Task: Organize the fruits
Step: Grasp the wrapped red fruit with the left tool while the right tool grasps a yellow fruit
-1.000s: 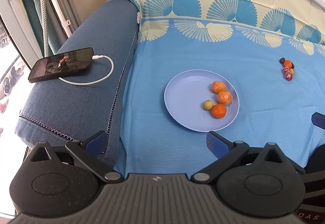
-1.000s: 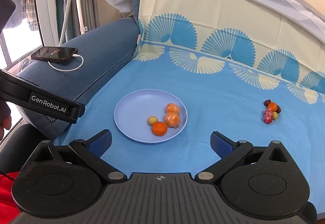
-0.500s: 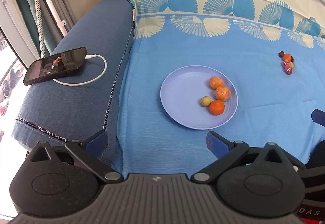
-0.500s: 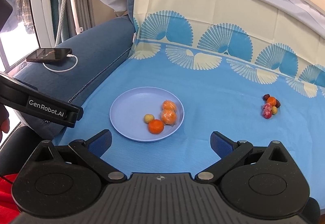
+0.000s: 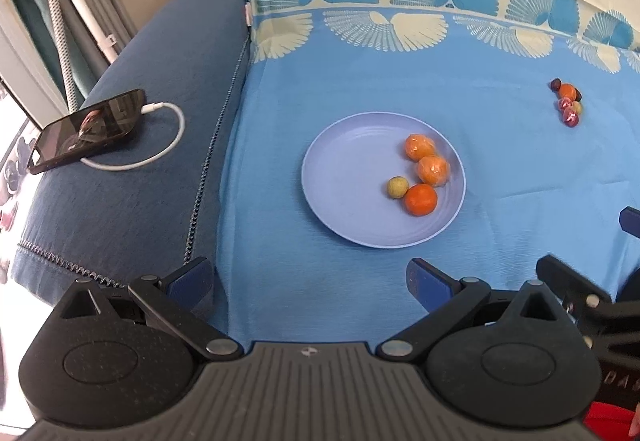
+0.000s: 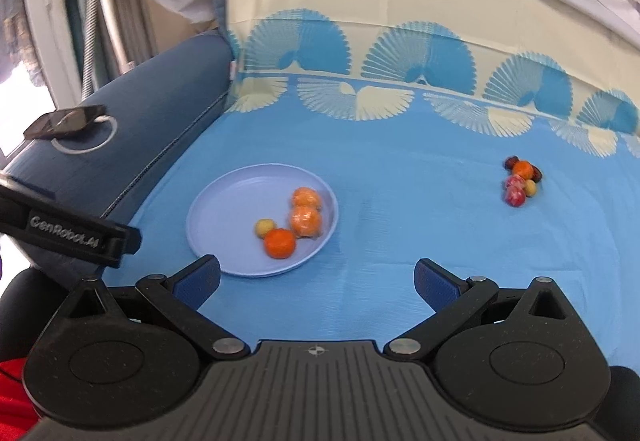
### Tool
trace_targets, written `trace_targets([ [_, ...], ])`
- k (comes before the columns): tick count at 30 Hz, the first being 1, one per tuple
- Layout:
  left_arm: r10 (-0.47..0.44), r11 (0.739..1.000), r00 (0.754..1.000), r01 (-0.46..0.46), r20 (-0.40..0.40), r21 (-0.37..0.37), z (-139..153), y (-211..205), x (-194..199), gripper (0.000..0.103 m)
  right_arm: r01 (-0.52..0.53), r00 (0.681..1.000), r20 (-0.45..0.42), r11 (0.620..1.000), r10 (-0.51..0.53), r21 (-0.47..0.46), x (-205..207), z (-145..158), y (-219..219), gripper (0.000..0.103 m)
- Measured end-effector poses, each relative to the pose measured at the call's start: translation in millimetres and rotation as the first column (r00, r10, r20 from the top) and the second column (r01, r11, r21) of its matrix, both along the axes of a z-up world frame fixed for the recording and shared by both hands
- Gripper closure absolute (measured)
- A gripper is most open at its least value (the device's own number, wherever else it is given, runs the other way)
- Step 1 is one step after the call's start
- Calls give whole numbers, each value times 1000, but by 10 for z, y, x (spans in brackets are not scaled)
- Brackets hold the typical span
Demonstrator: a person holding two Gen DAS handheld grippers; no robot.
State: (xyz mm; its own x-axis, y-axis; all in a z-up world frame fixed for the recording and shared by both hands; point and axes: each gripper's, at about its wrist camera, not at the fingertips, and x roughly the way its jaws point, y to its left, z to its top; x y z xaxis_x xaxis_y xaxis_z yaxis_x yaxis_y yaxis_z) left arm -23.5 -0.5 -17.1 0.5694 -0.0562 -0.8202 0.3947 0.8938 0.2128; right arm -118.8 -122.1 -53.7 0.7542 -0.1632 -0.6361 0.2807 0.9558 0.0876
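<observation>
While both tongs drift nearer, nothing is picked up yet.
Left view: left tongs gape empty short of the plate holding four fruits. Right view: right tongs gape empty, swinging toward the loose fruit cluster on the sofa's right side.

Matte black, speckled housings with round pivot discs and silver screws are carrying the left gripper and right gripper, each showing blue textured fingertips and a ribbed grey centre plate; white "GenRobot.AI" lettering is marking one black arm.
</observation>
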Motion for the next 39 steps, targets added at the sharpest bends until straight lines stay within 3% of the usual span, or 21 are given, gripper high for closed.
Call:
trace_targets([
  [6, -41, 999, 999, 41, -10, 20, -55, -322, 103, 0, 112, 994, 9, 994, -112, -2, 1, -114, -391, 1],
  [10, -96, 994, 995, 97, -16, 51, -147, -669, 204, 0, 240, 971, 14, 971, -239, -9, -25, -227, -807, 1],
  [19, -174, 980, 982, 179, -70, 87, -478, -1492, 545, 0, 512, 859, 30, 856, -512, -69, 100, -635, -2050, 1],
  [23, -184, 977, 979, 192, -88, 95, -611, -1812, 703, 0, 570, 821, 34, 812, -570, -123, 360, -933, -2646, 1],
  [26, -193, 973, 977, 203, -96, 107, -693, -2016, 818, 0, 576, 814, 9, 805, -581, -144, 624, -1170, -3029, 1],
  [28, -200, 970, 975, 212, -100, 117, -742, -2145, 886, 0, 559, 824, -14, 818, -566, -134, 796, -1309, -3224, 1],
  [33, -215, 962, 971, 230, -107, 147, -901, -2434, 1037, 0, 454, 887, -21, 880, -461, -141, 1098, -1528, -3369, 1],
  [37, -219, 962, 969, 235, -117, 142, -1007, -2627, 1120, 0, 370, 928, 12, 920, -372, -130, 1234, -1552, -3342, 9],
  [39, -236, 958, 965, 251, -117, 136, -1048, -2736, 1127, 0, 324, 945, 17, 934, -326, -147, 1284, -1576, -3293, 19],
])
